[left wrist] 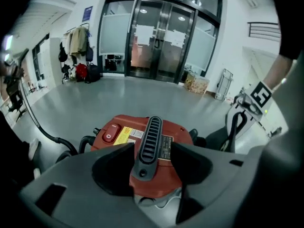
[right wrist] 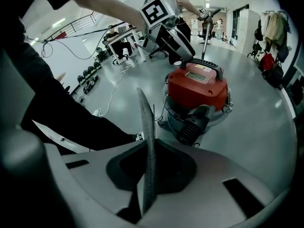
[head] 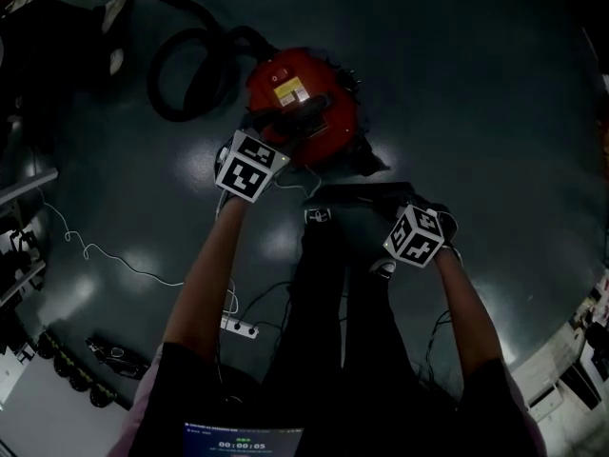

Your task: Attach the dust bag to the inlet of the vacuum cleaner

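Observation:
The red vacuum cleaner [head: 300,103] stands on the dark floor in front of me. My left gripper [head: 284,129] hangs over its lid, open, with a jaw on either side of the black ribbed handle [left wrist: 147,146] and a gap at each side. My right gripper [right wrist: 148,167] is shut on the dust bag [right wrist: 146,141], a thin grey sheet seen edge-on that sticks up from between the jaws. In the head view that bag [head: 357,198] is a dark flat shape just right of the vacuum, under the right gripper [head: 404,212]. A black fitting [right wrist: 194,122] shows on the drum's side.
A black hose [head: 186,65] loops off the vacuum to the left. A white cable [head: 114,255] runs across the floor to a power strip [head: 238,327] by my legs. Racks and equipment line the left edge [head: 19,255]. Glass doors [left wrist: 161,37] stand far behind.

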The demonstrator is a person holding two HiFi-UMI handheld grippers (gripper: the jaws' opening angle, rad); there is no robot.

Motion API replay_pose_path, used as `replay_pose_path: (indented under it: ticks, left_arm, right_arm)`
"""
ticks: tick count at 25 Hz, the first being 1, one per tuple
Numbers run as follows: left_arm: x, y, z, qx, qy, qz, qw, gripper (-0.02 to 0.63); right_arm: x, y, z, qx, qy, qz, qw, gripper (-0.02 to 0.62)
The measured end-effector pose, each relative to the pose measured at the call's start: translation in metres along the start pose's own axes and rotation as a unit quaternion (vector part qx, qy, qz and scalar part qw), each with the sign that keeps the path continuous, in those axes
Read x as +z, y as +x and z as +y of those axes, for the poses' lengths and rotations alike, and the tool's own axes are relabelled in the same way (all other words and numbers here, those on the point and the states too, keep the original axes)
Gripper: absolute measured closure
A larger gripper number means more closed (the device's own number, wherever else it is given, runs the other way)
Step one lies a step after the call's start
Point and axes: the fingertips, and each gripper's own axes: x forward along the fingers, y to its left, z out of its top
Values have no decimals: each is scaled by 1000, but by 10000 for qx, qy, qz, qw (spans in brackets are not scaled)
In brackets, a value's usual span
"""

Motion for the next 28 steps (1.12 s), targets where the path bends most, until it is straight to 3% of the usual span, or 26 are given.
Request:
replay_pose_path:
  ticks: [2, 8, 12, 20, 28]
  left_arm:
    - [-2, 12, 3, -6, 267, 107, 9996, 380]
    - [2, 33, 7, -76, 419, 86, 9991, 382]
    - [-3, 44, 2, -160, 844, 269, 9959, 446]
    - [-21, 71, 2, -292, 756, 266, 9964, 449]
    - [-9, 68, 5, -303, 791, 178, 9962, 453]
  right_arm:
    - [-5, 6, -7, 32, 2, 14, 10000, 558]
    - [-18, 21, -35, -147, 18, 9, 9999, 558]
    - [-24, 31, -55, -221, 154, 26, 9996, 558]
    - [-32, 66, -85, -587, -780, 72, 9952, 555]
    - [-27, 59, -100, -91, -852, -134, 9962, 552]
